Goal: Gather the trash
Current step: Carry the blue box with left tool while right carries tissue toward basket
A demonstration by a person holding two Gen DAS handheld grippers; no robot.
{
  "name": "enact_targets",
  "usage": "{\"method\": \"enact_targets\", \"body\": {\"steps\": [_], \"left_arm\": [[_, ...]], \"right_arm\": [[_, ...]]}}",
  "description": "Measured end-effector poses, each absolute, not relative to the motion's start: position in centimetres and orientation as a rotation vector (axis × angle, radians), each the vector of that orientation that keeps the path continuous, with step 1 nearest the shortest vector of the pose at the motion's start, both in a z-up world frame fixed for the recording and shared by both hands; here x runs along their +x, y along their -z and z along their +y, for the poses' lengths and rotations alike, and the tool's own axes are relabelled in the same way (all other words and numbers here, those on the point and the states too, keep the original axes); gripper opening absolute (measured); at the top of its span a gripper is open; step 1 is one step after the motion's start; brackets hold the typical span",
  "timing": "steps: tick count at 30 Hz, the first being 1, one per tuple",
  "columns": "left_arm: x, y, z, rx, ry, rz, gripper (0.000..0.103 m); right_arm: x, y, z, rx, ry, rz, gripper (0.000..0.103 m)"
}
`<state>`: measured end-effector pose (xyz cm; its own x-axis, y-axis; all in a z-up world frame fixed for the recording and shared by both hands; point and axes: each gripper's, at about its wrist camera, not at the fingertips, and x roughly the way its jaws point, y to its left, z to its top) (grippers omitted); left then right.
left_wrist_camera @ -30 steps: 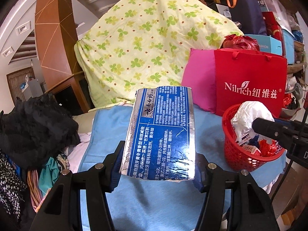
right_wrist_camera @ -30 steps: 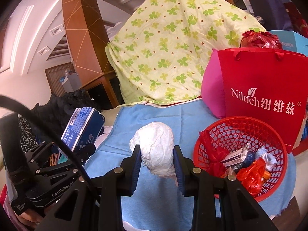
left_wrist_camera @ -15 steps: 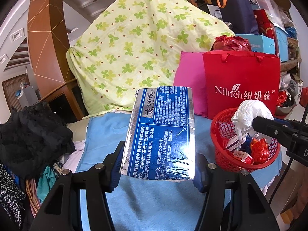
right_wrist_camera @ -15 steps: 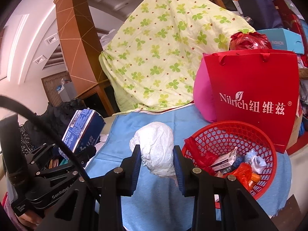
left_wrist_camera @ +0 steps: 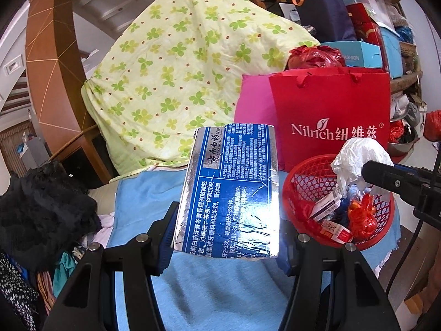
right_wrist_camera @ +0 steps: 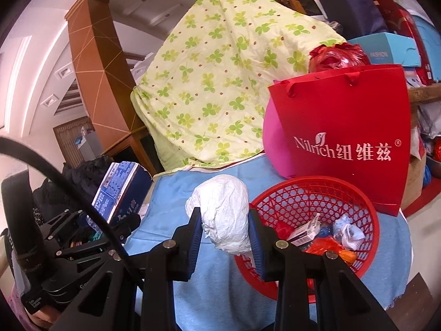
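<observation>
My left gripper (left_wrist_camera: 227, 234) is shut on a blue and silver toothpaste box (left_wrist_camera: 231, 190), held upright above the blue cloth (left_wrist_camera: 215, 289). My right gripper (right_wrist_camera: 224, 227) is shut on a crumpled white plastic bag (right_wrist_camera: 224, 215), which hangs just left of the red mesh basket (right_wrist_camera: 317, 193). In the left wrist view the basket (left_wrist_camera: 306, 182) sits to the right, with the white bag (left_wrist_camera: 355, 157) above its rim. The basket holds a small carton, red wrappers and other scraps. In the right wrist view the left gripper (right_wrist_camera: 121, 220) with the box (right_wrist_camera: 118, 190) is at the left.
A red paper bag (left_wrist_camera: 330, 115) and a pink one (left_wrist_camera: 253, 102) stand behind the basket. A green-flowered quilt (left_wrist_camera: 179, 69) is draped at the back. Dark clothes (left_wrist_camera: 41, 209) are heaped at the left. Boxes and bags (left_wrist_camera: 366, 27) are stacked at the right.
Both grippers have shifted rightward with their loads; the basket and red bag sit further left in both views. The white bag is nearer the basket rim. Both grips are unchanged.
</observation>
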<state>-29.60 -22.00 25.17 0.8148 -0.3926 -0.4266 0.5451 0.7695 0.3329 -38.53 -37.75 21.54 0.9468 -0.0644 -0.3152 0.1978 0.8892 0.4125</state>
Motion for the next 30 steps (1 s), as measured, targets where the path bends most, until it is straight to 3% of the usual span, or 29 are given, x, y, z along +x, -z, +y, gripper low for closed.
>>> {"method": "enact_targets", "body": {"steps": [30], "left_arm": [[-32.1,-22.8,-29.0,0.607,0.618,0.346,0.062]], "right_arm": [[-41.6,-18.5,-43.1,0.544,0.214,0.277,0.035]]}}
